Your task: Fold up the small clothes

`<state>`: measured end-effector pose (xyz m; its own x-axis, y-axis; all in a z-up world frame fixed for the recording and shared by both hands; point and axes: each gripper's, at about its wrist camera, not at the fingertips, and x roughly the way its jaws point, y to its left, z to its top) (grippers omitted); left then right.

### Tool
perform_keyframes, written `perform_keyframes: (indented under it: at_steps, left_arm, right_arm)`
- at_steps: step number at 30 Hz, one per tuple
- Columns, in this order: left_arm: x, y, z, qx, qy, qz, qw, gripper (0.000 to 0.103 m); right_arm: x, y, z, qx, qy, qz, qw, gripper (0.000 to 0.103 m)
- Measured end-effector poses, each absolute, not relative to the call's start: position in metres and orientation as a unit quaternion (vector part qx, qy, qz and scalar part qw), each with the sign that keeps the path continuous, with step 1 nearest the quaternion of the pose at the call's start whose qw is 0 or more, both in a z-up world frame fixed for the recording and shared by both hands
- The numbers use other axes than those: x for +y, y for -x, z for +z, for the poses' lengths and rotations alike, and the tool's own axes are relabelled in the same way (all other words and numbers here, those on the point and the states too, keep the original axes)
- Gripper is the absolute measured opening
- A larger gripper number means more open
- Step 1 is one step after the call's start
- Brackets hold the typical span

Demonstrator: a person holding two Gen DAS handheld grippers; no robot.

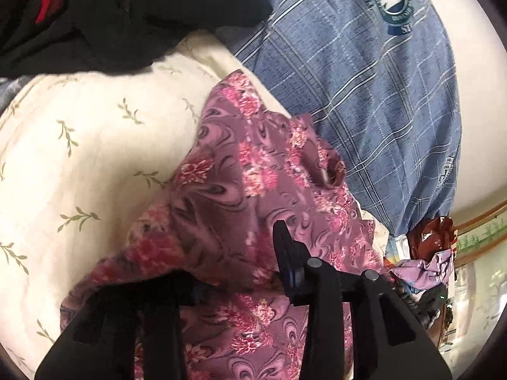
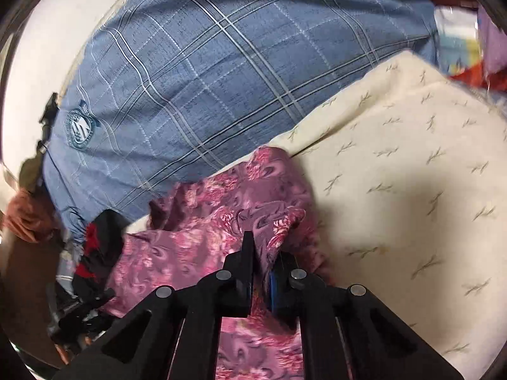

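A small purple garment with pink flowers [image 1: 240,190] lies crumpled on a cream sheet with a green sprig print [image 1: 79,145]. My left gripper [image 1: 234,262] is over it; one black finger [image 1: 285,253] shows, the other is under the cloth, so I cannot tell whether it grips. In the right wrist view the same garment [image 2: 196,237] lies on the cream sheet [image 2: 396,174]. My right gripper [image 2: 263,253] is shut on a raised fold of the garment, which runs between its two fingers.
A blue plaid cloth with a crest [image 1: 364,79] lies beside the garment; it also shows in the right wrist view [image 2: 221,63]. A black and red garment [image 1: 111,15] lies at the far side, also seen at the right wrist view's left [image 2: 98,247]. Crumpled wrappers [image 1: 427,247] sit at the sheet's edge.
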<state>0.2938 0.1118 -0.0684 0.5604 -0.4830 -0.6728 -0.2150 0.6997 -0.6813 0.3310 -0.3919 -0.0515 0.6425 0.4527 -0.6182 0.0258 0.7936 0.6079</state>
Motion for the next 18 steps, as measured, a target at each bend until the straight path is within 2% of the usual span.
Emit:
perform_keyframes:
  at_steps: [2,3,5,7,9,10,11,18]
  left_arm:
    - [0.114,-0.294,-0.071,0.465,0.387,-0.088,0.791,0.035]
    - [0.116,-0.292,-0.071,0.465,0.391,-0.091,0.79,0.035]
    - [0.119,-0.289,-0.069,0.46,0.398,-0.098,0.788,0.047]
    - [0.117,-0.288,-0.066,0.458,0.399,-0.1,0.788,0.05]
    - [0.112,-0.287,-0.063,0.458,0.383,-0.093,0.797,0.05]
    - [0.111,-0.287,-0.062,0.458,0.379,-0.089,0.799,0.05]
    - [0.11,-0.287,-0.062,0.458,0.375,-0.087,0.801,0.049]
    - [0.108,-0.29,-0.062,0.46,0.365,-0.086,0.805,0.049]
  right_arm:
    - [-0.388,-0.34,-0.067,0.467,-0.251,0.095,0.843,0.01]
    - [-0.388,-0.339,-0.067,0.471,-0.246,0.092,0.842,0.01]
    - [-0.389,-0.33,-0.051,0.447,-0.236,0.068,0.86,0.019]
    - [-0.386,-0.323,-0.028,0.401,-0.227,0.057,0.885,0.023]
    - [-0.372,-0.327,-0.008,0.368,-0.223,0.09,0.898,0.039]
    - [-0.355,-0.338,-0.001,0.371,-0.213,0.132,0.895,0.051]
    - [-0.339,-0.349,0.001,0.379,-0.203,0.167,0.887,0.056]
    - [-0.236,-0.421,-0.031,0.456,-0.141,0.277,0.834,0.054]
